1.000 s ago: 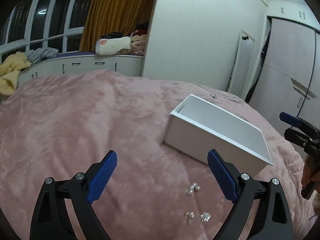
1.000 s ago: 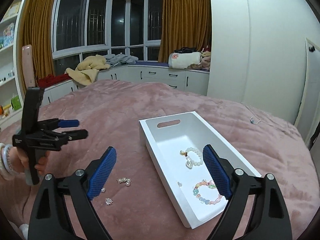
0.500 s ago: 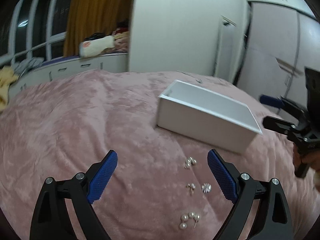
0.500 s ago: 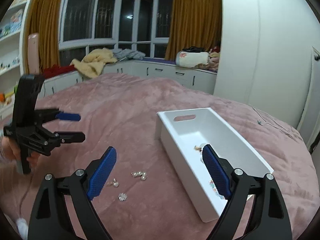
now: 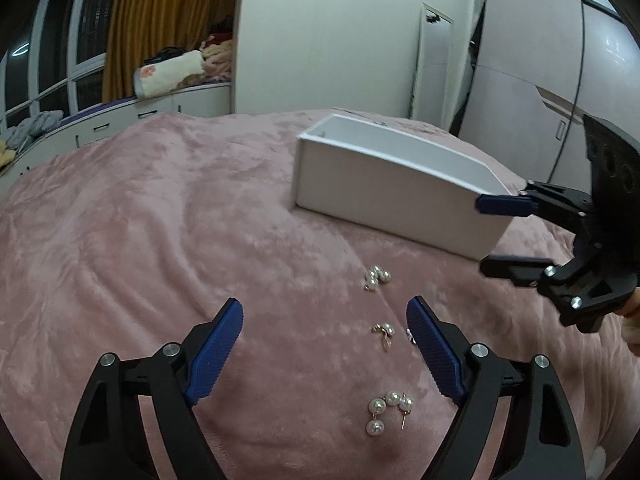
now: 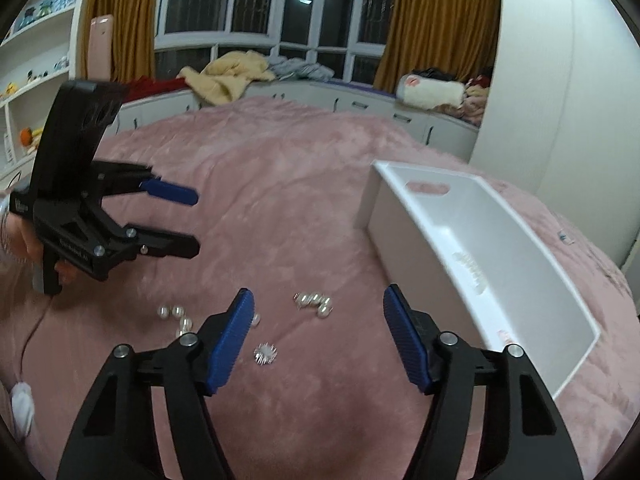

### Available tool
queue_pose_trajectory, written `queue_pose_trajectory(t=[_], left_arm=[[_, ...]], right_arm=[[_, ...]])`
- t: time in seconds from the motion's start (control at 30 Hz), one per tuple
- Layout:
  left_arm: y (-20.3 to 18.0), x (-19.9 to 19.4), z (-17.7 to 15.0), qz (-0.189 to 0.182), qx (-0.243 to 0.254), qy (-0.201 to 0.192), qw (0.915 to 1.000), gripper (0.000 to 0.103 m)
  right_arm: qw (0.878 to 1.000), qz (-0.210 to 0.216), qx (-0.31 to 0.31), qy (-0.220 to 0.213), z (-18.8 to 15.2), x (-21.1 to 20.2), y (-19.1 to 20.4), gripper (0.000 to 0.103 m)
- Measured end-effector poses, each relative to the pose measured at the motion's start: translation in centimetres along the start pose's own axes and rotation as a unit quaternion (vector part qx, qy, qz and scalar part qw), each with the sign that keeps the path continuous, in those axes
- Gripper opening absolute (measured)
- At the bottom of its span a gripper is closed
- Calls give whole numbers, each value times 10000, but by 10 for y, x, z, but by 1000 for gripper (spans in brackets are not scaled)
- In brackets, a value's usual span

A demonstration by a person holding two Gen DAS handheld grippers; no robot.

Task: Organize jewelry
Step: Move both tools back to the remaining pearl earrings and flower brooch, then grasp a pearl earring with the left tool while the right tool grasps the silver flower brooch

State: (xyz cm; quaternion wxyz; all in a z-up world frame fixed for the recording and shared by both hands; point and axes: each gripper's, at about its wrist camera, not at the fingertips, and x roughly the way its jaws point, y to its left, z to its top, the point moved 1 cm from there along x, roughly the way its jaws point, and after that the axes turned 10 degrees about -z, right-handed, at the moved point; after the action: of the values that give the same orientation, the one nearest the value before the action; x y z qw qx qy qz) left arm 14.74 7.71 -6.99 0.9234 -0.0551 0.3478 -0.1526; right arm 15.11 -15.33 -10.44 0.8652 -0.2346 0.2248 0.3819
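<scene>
My left claw (image 5: 324, 344) and right claw (image 6: 318, 324) are both closing on nothing. 4 earrings lie on the bed (image 5: 160, 220), the nearest pearl earring (image 5: 390, 410) at 6 o'clock of the tray (image 5: 384, 196). Sorting looks unfinished.

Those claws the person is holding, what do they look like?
Both are matte black plastic tools. The left claw and the right claw each have two angled arms with silver screws and ribbed blue pads. The left one carries small white lettering.
</scene>
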Motion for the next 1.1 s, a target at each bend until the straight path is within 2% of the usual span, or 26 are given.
queue_pose_trajectory(t=[0.1,0.17,0.23,0.3,0.5,0.6,0.7,0.93,1.0,1.1], left_arm=[[1,10,-1,-261,-75,83,9996,83],[1,19,-1,-404,-57,151,9991,77],[-3,28,-3,-498,41,291,9983,67],[-5,36,-5,-596,102,391,9974,63],[-13,56,-11,-771,226,647,9947,62],[-14,68,-12,-974,186,755,9922,56],[-11,77,-13,-1016,156,866,9909,46],[3,92,-13,-1114,-146,976,9889,24],[7,93,-14,-1138,-248,973,9884,22],[9,95,-15,-1181,-302,980,9877,22]], right_arm=[[9996,220,-81,153,-10,13,7,59],[9992,305,-116,230,-16,18,10,58],[9984,409,-174,344,-23,25,13,58],[9976,509,-228,416,-29,31,16,58],[9950,754,-286,590,-45,46,24,58],[9941,846,-244,634,-48,54,25,58],[9938,894,-245,615,-51,59,25,58],[9925,1037,-167,628,-54,70,21,47],[9916,1110,-134,648,-54,74,20,43],[9908,1168,-67,683,-56,76,17,30]])
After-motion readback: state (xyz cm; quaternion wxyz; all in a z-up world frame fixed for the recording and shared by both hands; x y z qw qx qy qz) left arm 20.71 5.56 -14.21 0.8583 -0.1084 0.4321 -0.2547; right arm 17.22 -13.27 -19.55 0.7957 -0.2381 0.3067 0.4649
